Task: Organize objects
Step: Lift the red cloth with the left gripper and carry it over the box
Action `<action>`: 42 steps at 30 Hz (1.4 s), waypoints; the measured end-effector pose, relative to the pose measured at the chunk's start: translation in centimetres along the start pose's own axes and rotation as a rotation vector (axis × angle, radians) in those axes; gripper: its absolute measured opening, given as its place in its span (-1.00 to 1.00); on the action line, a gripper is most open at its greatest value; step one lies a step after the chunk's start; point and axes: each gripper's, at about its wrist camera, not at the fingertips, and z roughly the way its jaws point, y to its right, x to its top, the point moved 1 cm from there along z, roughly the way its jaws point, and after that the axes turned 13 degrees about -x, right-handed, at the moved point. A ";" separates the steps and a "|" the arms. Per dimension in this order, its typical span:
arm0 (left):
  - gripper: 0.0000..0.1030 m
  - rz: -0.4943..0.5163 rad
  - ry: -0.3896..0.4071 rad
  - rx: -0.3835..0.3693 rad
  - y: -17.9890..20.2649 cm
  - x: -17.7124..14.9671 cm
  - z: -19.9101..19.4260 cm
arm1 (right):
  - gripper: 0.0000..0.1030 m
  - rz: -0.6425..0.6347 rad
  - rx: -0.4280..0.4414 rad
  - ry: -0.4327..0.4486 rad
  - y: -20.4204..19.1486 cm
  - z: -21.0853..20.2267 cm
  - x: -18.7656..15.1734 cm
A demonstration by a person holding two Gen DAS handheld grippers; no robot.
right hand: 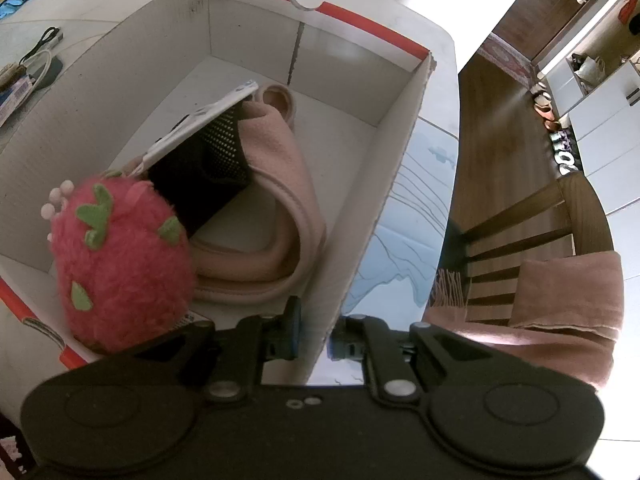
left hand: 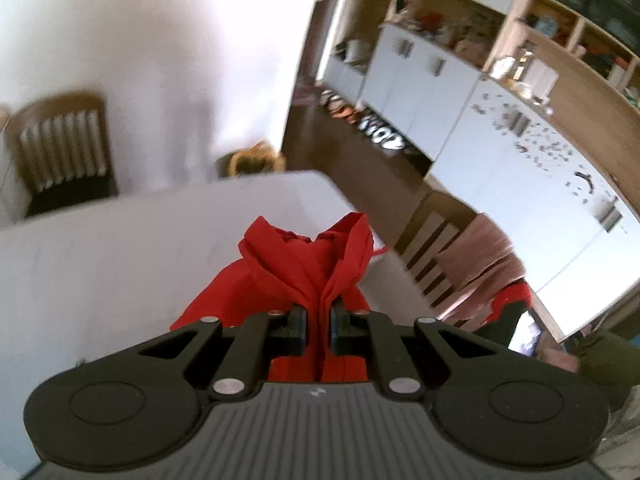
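One red cloth (left hand: 304, 268) pinched in left claw (left hand: 319, 330); one cardboard box (right hand: 352, 240), wall clamped by steeply down-tilted right claw (right hand: 316, 330).

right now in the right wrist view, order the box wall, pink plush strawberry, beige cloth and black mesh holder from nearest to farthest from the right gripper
1. Box wall: pinched between the fingers of the right gripper.
2. Pink plush strawberry: inside the box, at the left.
3. Beige cloth: inside the box, just beyond the fingers; too close to the strawberry to rank surely.
4. Black mesh holder: deeper in, behind the strawberry.
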 end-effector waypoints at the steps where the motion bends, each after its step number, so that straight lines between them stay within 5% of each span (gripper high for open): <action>1: -0.82 0.020 0.005 -0.004 0.6 0.6 0.0 | -0.80 -0.001 0.000 0.000 0.0 0.0 0.0; 18: -0.82 0.192 0.116 -0.087 9.3 9.8 2.0 | -0.80 0.001 0.003 0.006 0.0 -0.1 0.0; 29: -0.82 0.101 -0.036 -0.175 7.0 4.7 10.5 | -0.80 0.009 0.008 0.005 0.2 0.0 0.0; 42: -0.82 0.031 -0.209 -0.098 1.8 -2.3 18.5 | -0.80 0.007 0.007 0.005 0.1 0.0 0.0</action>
